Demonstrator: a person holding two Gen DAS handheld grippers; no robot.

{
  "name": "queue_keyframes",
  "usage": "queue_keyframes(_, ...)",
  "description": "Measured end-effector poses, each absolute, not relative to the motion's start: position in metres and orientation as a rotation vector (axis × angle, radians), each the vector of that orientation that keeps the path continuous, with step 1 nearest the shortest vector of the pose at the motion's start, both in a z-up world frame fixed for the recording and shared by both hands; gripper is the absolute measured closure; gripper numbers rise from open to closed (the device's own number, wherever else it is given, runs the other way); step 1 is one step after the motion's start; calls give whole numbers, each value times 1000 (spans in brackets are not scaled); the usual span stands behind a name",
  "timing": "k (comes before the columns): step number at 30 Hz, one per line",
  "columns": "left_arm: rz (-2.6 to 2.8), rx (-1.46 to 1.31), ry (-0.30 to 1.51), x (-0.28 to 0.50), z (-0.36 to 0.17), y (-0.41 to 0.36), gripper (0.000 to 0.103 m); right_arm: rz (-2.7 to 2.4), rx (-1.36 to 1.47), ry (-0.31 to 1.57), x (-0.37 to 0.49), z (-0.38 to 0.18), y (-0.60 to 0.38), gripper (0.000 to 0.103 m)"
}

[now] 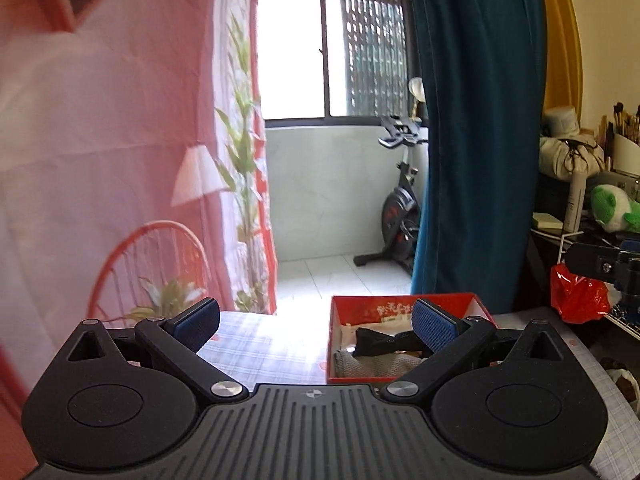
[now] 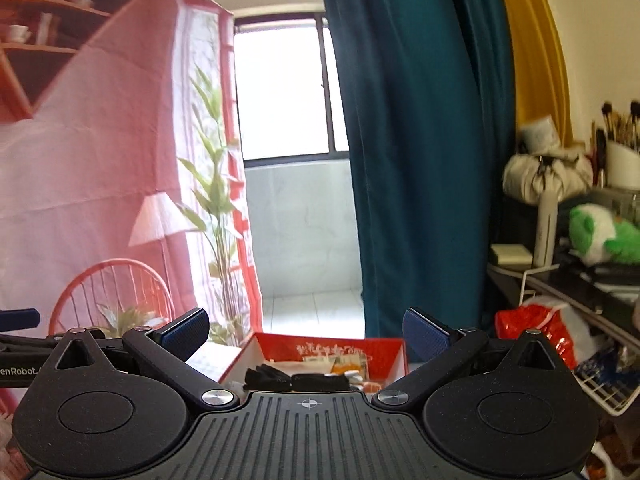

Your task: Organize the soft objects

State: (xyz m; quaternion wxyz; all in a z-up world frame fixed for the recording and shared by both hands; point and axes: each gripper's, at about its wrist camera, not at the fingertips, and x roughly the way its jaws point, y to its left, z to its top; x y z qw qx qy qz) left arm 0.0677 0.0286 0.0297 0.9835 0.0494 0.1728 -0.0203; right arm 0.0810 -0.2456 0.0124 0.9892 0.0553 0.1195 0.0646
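A red box (image 1: 400,303) sits on a checked tablecloth (image 1: 260,348), ahead and to the right of my left gripper (image 1: 316,322). Inside it lie a black soft item (image 1: 384,342) and a grey knitted one (image 1: 372,366). My left gripper is open and holds nothing. In the right wrist view the same red box (image 2: 384,350) lies just beyond my right gripper (image 2: 306,332), which is also open and empty. A black soft item (image 2: 296,380) shows in the box, partly hidden by the gripper body. The other gripper shows at the right edge (image 1: 608,266).
A pink printed backdrop (image 1: 120,140) hangs on the left, a teal curtain (image 1: 476,120) on the right. An exercise bike (image 1: 400,208) stands by the window. A cluttered shelf at right holds a green plush toy (image 2: 600,234), a red plastic bag (image 2: 532,332) and brushes (image 2: 620,124).
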Motion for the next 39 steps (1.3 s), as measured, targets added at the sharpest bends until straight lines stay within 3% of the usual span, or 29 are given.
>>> queue_keyframes(39,25,72,373,62,25,37,0,88,128,260,64,6,-237,0)
